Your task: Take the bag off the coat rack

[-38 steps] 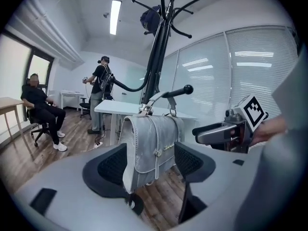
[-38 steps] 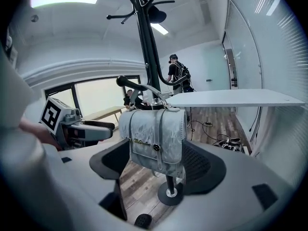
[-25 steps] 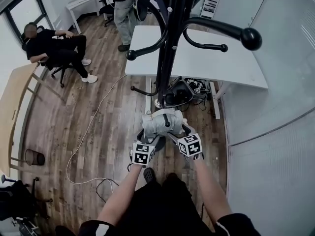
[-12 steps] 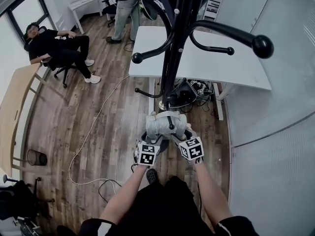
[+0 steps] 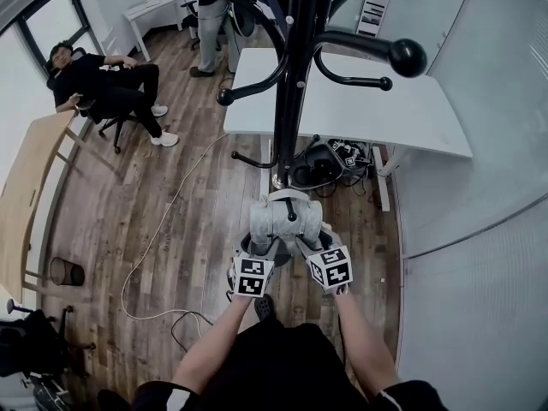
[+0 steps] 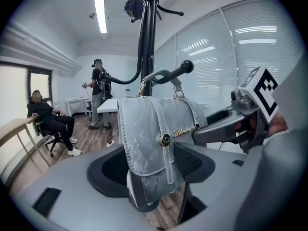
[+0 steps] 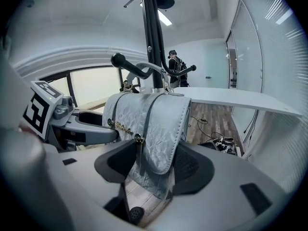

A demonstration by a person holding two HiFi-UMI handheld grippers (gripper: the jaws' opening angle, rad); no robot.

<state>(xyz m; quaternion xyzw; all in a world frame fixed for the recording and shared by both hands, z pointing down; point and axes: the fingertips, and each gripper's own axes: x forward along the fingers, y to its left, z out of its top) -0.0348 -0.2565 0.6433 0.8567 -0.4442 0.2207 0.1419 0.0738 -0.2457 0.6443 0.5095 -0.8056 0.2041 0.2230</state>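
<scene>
A pale grey handbag (image 5: 285,218) hangs by its handle from a low hook (image 6: 168,74) of the black coat rack (image 5: 291,75). Both grippers hold station at the bag's lower end, one on each side. My left gripper (image 5: 259,247) is closing with the bag (image 6: 154,138) between its jaws, and the pads sit beside the flap without squeezing it. My right gripper (image 5: 308,242) is closing too, and its pads lie against the sides of the bag (image 7: 149,129). The same hook (image 7: 130,69) curves up behind the bag in the right gripper view.
A white table (image 5: 368,110) stands behind the rack, with a power strip and cables (image 5: 330,157) under it. A glass wall (image 5: 479,229) runs along the right. A loose cable (image 5: 150,238) trails over the wood floor. One person sits at the far left (image 5: 94,80); another stands at the back (image 5: 214,15).
Both grippers have drawn in around the bag's lower end and their jaws have narrowed on it. The bag still hangs from the hook.
</scene>
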